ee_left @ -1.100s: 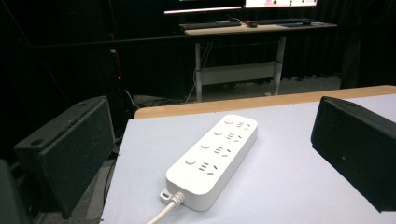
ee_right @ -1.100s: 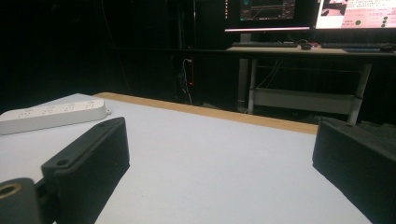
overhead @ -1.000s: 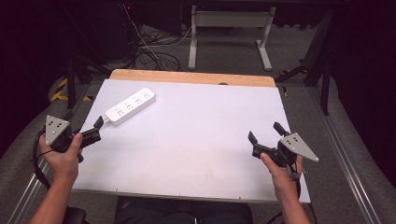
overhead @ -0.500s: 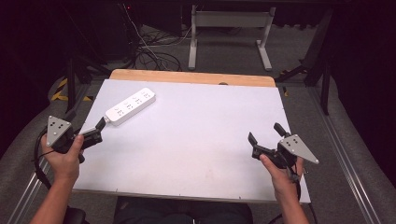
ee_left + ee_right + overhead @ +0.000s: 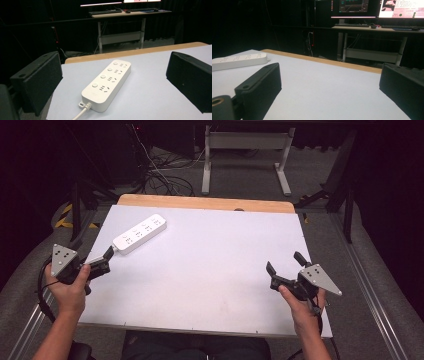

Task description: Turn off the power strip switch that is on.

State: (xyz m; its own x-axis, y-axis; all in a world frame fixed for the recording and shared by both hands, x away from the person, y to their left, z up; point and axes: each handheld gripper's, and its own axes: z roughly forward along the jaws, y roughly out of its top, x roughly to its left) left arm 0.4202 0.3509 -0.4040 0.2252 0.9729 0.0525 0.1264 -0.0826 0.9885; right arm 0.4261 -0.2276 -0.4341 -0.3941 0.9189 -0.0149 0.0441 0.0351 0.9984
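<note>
High view, power strip [image 5: 139, 234]: white, lies flat and slantwise on the white table [image 5: 210, 270], toward the far left corner, short of the wooden edge strip [image 5: 205, 203].
High view, left gripper [image 5: 103, 257]: held at the table's left edge, just near of the power strip's near end; jaw tips point at that end, close to it, contact cannot be told.
High view, right gripper [image 5: 285, 262]: held at the table's near right corner, well apart from the power strip; jaws spread, nothing between them.
Left gripper view, power strip [image 5: 108, 83]: four socket groups with round buttons face up; its white cable [image 5: 82, 111] leaves the near end. It lies between the two black jaws but beyond them, untouched; jaws released, wide apart.
Right gripper view, power strip [image 5: 238, 60]: far left on the table, beyond the left jaw. Jaws stand wide, holding nothing; bare tabletop lies between them.
Right gripper view, background: desk [image 5: 377, 28] with lit monitors [image 5: 402, 8] stands beyond the power strip's table.
</note>
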